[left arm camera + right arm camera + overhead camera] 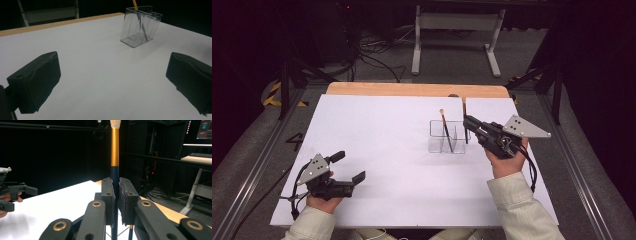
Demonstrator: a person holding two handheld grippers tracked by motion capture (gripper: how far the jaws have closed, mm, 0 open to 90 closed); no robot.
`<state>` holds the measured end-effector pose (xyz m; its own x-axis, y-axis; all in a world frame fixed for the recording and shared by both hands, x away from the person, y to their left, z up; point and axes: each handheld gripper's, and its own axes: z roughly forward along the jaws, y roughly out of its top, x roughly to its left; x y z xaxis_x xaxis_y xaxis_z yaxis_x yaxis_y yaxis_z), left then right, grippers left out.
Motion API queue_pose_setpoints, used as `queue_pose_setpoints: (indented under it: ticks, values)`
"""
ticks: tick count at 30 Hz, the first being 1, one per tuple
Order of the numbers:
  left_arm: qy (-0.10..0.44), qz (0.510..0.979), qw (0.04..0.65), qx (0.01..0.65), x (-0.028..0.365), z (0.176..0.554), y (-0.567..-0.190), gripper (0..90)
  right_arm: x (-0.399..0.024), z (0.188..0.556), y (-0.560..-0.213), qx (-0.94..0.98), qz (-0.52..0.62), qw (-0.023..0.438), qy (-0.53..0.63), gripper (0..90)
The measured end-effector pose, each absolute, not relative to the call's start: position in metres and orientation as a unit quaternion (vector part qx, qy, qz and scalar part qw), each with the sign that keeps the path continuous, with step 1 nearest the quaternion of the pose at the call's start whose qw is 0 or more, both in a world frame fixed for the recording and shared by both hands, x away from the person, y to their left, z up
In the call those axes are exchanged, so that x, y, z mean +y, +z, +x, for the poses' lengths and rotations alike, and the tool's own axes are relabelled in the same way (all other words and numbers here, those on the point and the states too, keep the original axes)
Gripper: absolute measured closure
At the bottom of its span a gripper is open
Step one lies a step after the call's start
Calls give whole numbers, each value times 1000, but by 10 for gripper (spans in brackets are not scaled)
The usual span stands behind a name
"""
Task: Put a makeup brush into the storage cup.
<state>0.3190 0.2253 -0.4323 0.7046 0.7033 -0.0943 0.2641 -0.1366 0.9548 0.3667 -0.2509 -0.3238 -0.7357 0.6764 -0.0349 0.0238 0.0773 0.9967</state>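
Brush (pixel 114 150) clamped upright between the black jaws of the right gripper (pixel 116 195), its gold ferrule and pale bristle tip rising above the pads and its dark handle running down between them. From the high view, the right gripper (pixel 468 121) hangs at the right side of the white table (pixel 377 150), its jaws closed on the brush (pixel 464 117) just beside the right wall of a clear divided holder (pixel 448 136). A second brush (pixel 445 131) leans inside that holder, bristles up, toward its middle partition. Far to the near left, well apart from the holder, the left gripper (pixel 348 166) rests low over the table in the person's left hand (pixel 323 200), its jaws spread wide with nothing between them. In the left gripper view the two black pads (pixel 37 82) stand far apart over bare white surface, the clear holder (pixel 140 26) beyond them at the far right. A wooden edge (pixel 417 90) runs along the far side of the table.
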Motion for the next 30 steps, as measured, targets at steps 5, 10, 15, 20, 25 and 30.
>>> queue_pose_setpoints:
  ticks: [5, 10, 15, 20, 25, 30]
  values:
    - [194, 727, 567, 334, 227, 318, -433, 3, -249, 372, -325, 683, 253, 259, 635, 833]
    - [194, 727, 567, 335, 228, 317, -433, 3, -248, 377, -325, 681, 249, 260, 638, 833]
    - [194, 726, 568, 334, 227, 317, -433, 3, -245, 382, -326, 677, 248, 259, 642, 833]
    - [192, 730, 566, 331, 227, 319, -433, 3, -241, 388, -328, 675, 248, 264, 643, 833]
    - [192, 728, 569, 332, 226, 319, -433, 3, -239, 395, -329, 671, 252, 261, 647, 833]
    - [192, 728, 568, 332, 226, 319, -433, 4, -236, 402, -330, 669, 256, 261, 646, 833]
